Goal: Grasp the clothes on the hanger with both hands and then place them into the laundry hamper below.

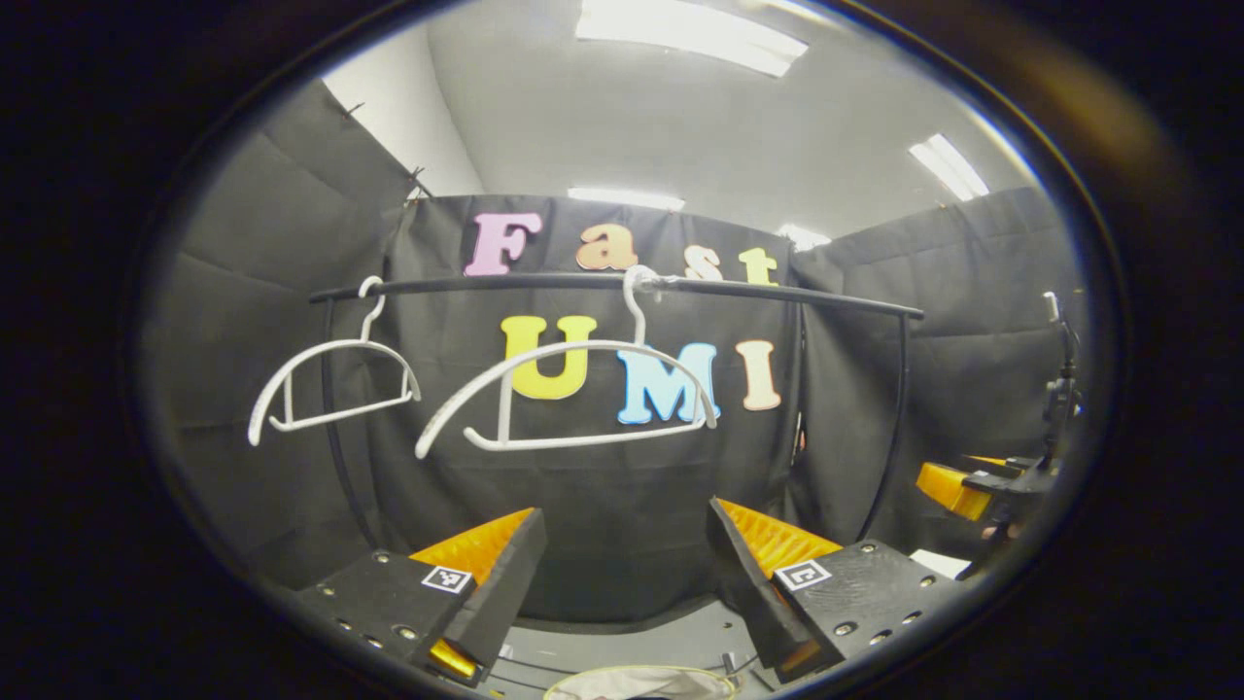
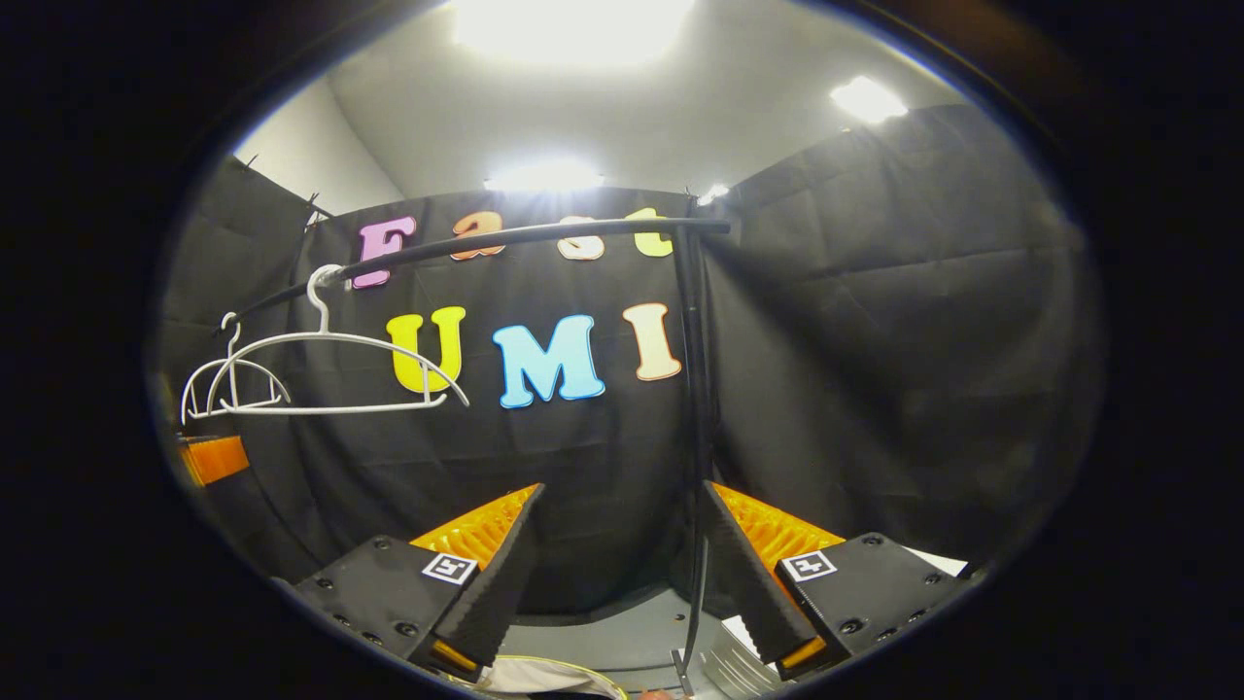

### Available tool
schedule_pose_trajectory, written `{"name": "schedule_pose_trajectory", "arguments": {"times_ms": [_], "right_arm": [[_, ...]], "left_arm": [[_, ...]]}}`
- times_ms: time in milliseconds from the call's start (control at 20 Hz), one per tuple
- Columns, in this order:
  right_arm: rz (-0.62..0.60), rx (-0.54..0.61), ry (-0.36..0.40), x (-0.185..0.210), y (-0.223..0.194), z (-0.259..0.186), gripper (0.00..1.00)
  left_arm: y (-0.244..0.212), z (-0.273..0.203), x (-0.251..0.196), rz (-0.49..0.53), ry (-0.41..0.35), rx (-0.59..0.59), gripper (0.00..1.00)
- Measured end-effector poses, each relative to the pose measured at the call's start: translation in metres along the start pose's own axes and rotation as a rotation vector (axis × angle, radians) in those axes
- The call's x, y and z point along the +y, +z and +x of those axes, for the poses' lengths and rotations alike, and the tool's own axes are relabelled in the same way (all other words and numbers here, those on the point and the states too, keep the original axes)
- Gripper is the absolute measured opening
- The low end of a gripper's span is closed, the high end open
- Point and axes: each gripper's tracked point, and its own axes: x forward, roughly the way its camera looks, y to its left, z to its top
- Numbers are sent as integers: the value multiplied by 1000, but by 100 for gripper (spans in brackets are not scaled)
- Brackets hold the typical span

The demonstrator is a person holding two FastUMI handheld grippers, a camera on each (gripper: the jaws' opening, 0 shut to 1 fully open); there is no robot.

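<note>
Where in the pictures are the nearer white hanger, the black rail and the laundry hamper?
Nearer white hanger [image 1: 583, 348]: left gripper view, on its curved top arm.
Black rail [image 1: 544, 282]: left gripper view, on the horizontal bar between the two hooks.
Laundry hamper [image 1: 641, 671]: left gripper view, on its pale rim at the bottom edge.

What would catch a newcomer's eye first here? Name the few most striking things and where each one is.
Two bare white hangers hang from the black rail: the larger hanger near its middle, the smaller hanger towards its left end, no clothes on either. At the bottom of the left gripper view the left gripper stands with jaws wide apart; the right gripper does the same in its own view. Just below, a pale hamper rim peeks in.
</note>
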Motion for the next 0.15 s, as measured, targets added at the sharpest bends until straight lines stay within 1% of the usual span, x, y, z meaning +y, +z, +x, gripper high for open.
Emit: {"name": "schedule_pose_trajectory", "arguments": {"times_ms": [50, 150], "right_arm": [[-3, -6, -5, -2, 4, 0, 92], [-24, -19, -8, -5, 11, -2, 92]], "left_arm": [[-2, 1, -2, -2, -5, 0, 98], [-6, 1, 0, -1, 0, -2, 98]]}}
